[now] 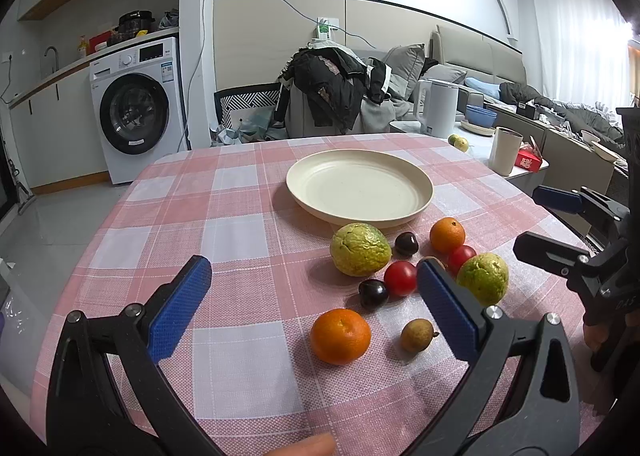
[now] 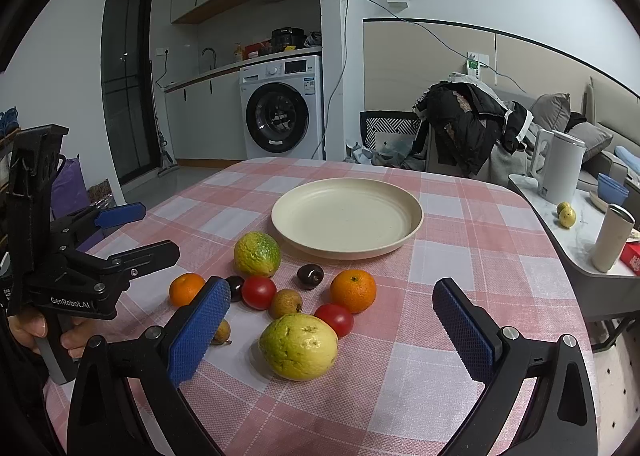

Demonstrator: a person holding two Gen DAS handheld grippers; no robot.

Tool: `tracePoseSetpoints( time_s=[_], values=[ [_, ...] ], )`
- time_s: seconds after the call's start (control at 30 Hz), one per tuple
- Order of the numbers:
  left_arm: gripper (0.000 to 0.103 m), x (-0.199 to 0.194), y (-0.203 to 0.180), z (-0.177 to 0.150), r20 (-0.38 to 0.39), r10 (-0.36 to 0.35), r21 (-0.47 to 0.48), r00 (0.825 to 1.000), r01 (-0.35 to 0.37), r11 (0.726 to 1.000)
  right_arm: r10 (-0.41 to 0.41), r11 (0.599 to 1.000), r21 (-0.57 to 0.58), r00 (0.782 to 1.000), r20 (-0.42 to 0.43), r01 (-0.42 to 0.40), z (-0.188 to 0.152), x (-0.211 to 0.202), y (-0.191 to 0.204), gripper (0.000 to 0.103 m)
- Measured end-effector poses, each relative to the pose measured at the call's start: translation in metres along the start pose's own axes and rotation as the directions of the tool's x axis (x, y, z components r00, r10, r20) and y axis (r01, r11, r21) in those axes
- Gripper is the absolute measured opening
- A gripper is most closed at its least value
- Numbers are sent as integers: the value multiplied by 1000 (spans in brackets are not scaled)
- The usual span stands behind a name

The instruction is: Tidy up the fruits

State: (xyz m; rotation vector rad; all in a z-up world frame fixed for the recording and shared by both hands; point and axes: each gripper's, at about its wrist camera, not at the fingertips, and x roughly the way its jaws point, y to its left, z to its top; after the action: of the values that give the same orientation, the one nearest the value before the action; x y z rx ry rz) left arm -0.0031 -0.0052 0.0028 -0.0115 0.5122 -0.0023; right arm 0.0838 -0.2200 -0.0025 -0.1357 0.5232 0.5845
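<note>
Both tools hover over the table's near edge with fingers spread apart, holding nothing: left tool point(image 1: 312, 292), right tool point(image 2: 332, 312). The fruits point(image 2: 298, 346) lie loose between them, beside the empty plate point(image 2: 408, 232) mid-table.

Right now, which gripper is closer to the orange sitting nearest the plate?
Right. The right gripper hangs open just short of that orange, with a tomato between. The left gripper sits farther back, across the fruit pile.

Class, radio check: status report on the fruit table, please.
Both hand-held grippers open, left, right. Plate bare, fruit beside it on the cloth. Nothing in the way.
</note>
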Motion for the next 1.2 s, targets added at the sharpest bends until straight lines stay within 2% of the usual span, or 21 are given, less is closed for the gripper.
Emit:
tracePoseSetpoints(
  time_s=[1.1, 1.2],
  values=[
    [102, -2, -5, 0, 0, -5, 2, 1000, 5, 1000, -1, 1000, -5, 1000, -1, 1, 0, 0, 1, 103],
    [102, 1, -5, -1, -20, -17, -5, 1000, 17, 1000, -2, 1000, -5, 1000, -2, 2, 0, 0, 1, 103]
  ],
)
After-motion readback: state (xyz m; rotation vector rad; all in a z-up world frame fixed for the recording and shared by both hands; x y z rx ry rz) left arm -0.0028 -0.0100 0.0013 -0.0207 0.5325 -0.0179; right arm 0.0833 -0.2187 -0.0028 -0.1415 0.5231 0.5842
